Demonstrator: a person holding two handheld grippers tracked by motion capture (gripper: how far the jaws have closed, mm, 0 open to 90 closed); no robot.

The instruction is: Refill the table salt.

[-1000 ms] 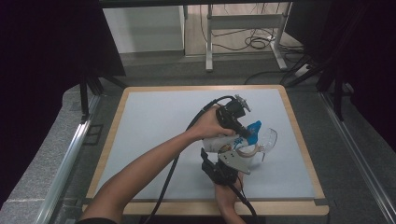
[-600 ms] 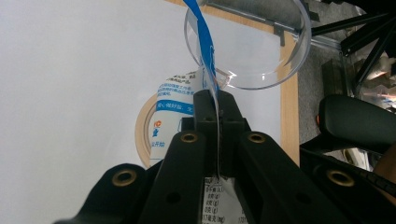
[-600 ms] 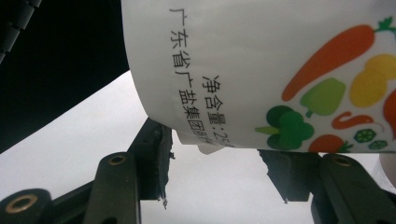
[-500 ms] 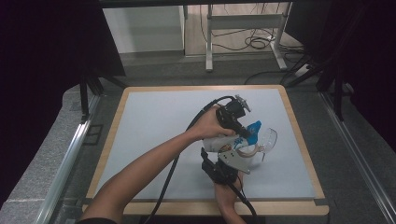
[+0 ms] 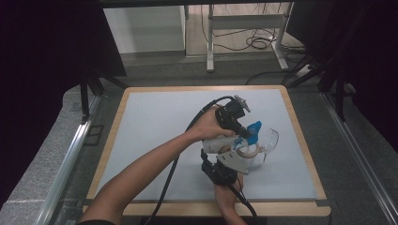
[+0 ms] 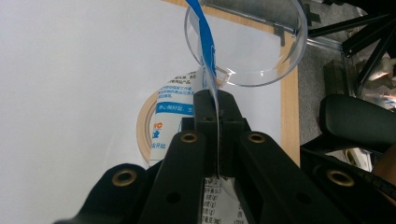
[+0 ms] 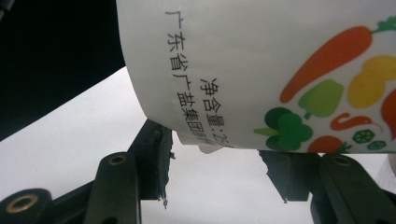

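Note:
A white tub [image 5: 217,143] printed with vegetables and text [image 7: 261,70] is held over the white board. My right gripper [image 5: 229,153] comes up from below, jaws shut on the tub's lower part [image 7: 219,151]. My left gripper [image 5: 243,135] reaches in from the upper left. Its jaws are shut on a thin blue-and-white sealing strip [image 6: 205,56] that rises from the tub's tan-rimmed top [image 6: 175,105]. The strip shows blue [image 5: 254,127] beside a clear round lid [image 5: 268,139] that hangs off the tub's far side [image 6: 261,51].
The white board has a wooden rim [image 5: 300,136] and lies on a grey table with metal rails [image 5: 70,150]. Cables trail from both grippers toward the near edge. A black chair [image 6: 359,123] stands beyond the board's edge.

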